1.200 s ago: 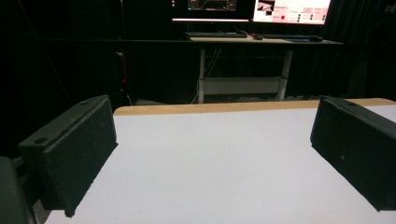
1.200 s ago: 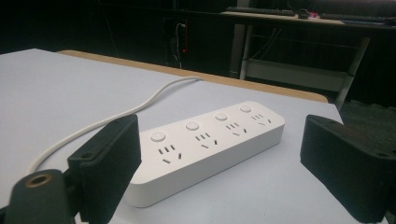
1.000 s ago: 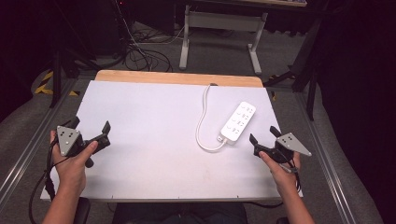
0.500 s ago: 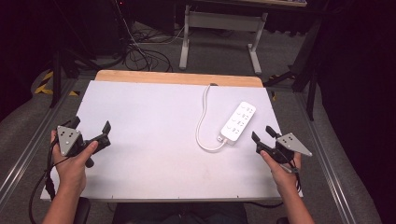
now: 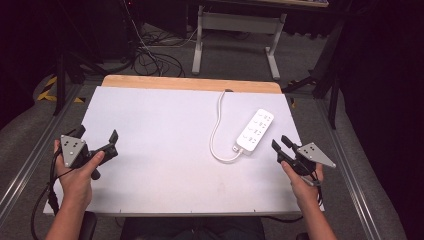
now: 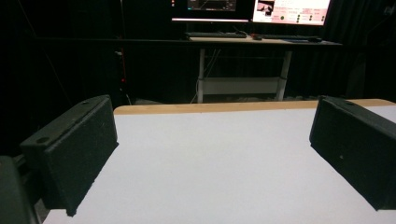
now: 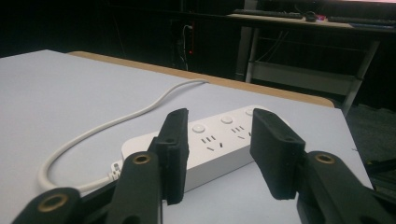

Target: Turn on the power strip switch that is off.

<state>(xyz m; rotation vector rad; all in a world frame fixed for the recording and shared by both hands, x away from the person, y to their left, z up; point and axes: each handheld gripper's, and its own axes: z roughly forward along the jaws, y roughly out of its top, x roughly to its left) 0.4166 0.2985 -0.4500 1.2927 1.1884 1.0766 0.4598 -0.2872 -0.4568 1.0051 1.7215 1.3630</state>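
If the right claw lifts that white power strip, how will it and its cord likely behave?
The power strip looks like a rigid plastic bar, so it should lift stiffly, probably light. Its smooth glossy casing may slip between the pads. The white cord lies in a loose loop, so it will likely trail floppily and tug as it straightens. The right claw is open just short of it.

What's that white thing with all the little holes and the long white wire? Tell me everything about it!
It is a white plastic power strip, long and flat with rounded corners, lying face up and slantwise on the right side of the white table. Its top shows rows of socket slots and small round buttons. A white cable leaves its near end, loops, and runs to the table's far wooden edge. Nothing is plugged in. The right gripper sits just short of it, jaws open, not touching.
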